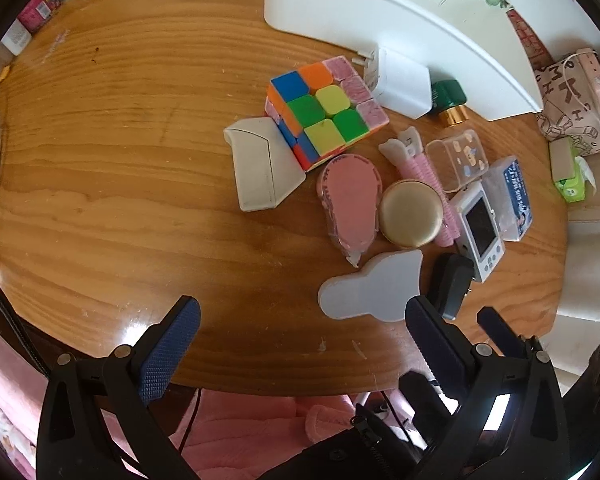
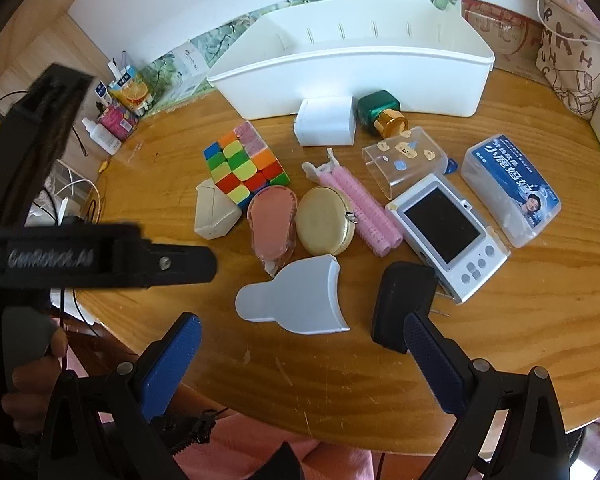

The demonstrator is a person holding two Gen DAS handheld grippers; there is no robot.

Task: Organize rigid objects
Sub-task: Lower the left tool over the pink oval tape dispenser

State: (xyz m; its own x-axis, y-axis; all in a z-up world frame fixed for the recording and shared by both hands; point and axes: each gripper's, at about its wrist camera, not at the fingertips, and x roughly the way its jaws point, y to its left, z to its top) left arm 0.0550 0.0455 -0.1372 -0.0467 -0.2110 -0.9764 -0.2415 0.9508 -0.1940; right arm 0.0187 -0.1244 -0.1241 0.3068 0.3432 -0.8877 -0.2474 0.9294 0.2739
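Observation:
Small rigid objects lie grouped on a round wooden table [image 2: 500, 280]: a colour cube [image 1: 322, 110] [image 2: 242, 168], a grey bottle-shaped piece [image 1: 374, 286] [image 2: 300, 296], a gold round case [image 1: 410, 214] [image 2: 324, 220], a pink oval pack [image 1: 350, 204] [image 2: 272, 222], a white handheld device [image 2: 448, 232] and a black adapter [image 2: 402, 300]. A white bin [image 2: 352, 76] stands behind them. My left gripper [image 1: 300, 344] is open near the front edge, short of the grey piece. My right gripper [image 2: 300, 356] is open too, with the grey piece just ahead.
Pink hair rollers [image 2: 360, 208], a clear sticker box [image 2: 404, 160], a blue-labelled clear box [image 2: 510, 190], a white charger [image 2: 326, 120], a green bottle [image 2: 380, 114] and a beige case [image 2: 212, 212] also lie here. Cartons and cables sit at the left, a printed bag [image 2: 580, 68] at the right.

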